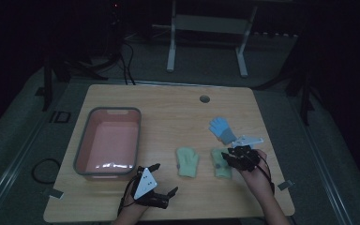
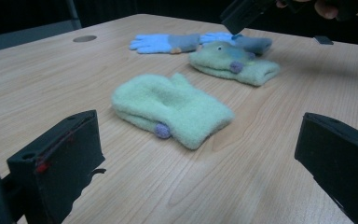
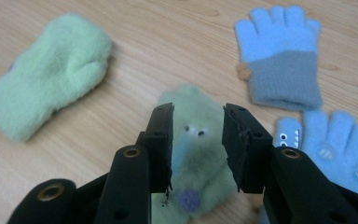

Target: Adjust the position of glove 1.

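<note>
Two pale green mittens lie on the wooden table (image 1: 168, 112). The plain one (image 1: 187, 161) (image 2: 172, 109) (image 3: 46, 72) lies mid-table, in front of my left gripper (image 1: 165, 178) (image 2: 198, 158), which is wide open and holds nothing. The other green mitten (image 1: 221, 168) (image 2: 233, 63) (image 3: 198, 140) has small eyes and a purple dot. My right gripper (image 1: 226, 158) (image 3: 198, 126) hovers just over it, jaws a little apart on either side of its face, open. A blue and grey glove (image 1: 221, 129) (image 3: 279, 56) lies beyond; a second blue glove (image 3: 335, 140) lies beside it.
A pink tub with a grey rim (image 1: 82, 150) stands at the table's left, close to my left gripper. A round cable hole (image 1: 205, 99) sits near the far edge. A white desk frame (image 1: 206, 28) stands on the floor beyond the table.
</note>
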`<action>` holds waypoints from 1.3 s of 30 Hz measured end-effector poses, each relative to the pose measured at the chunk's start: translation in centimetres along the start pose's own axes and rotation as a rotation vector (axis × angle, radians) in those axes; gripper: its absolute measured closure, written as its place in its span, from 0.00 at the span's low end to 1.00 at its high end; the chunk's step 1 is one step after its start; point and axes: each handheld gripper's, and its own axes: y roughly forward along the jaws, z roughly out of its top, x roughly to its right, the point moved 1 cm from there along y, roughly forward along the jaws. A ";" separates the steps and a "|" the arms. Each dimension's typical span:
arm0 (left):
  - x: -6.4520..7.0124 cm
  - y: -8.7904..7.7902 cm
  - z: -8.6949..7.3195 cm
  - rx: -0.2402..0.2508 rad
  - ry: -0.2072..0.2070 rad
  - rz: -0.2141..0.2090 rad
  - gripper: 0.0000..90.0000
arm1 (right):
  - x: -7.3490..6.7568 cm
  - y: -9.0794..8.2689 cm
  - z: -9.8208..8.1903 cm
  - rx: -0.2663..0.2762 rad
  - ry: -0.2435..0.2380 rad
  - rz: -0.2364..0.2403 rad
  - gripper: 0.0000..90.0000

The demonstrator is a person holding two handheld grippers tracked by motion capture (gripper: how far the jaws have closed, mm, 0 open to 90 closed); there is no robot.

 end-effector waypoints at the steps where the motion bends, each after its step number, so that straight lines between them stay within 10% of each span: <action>1: 0.0 0.0 0.0 -0.001 0.000 0.000 0.01 | 0.2 -0.2 -0.1 0.004 -0.006 0.016 0.70; 11: 0.0 0.0 0.0 -0.003 0.003 0.001 0.01 | -0.1 0.9 -2.4 -0.001 0.008 0.059 0.68; 26: -0.1 0.0 0.0 -0.001 -0.010 -0.001 0.01 | -2.0 2.8 -3.8 0.005 -0.001 -0.084 0.92; 39: -0.1 0.0 0.0 -0.005 -0.012 0.009 0.01 | -3.3 0.4 -1.3 0.058 0.115 -0.151 0.95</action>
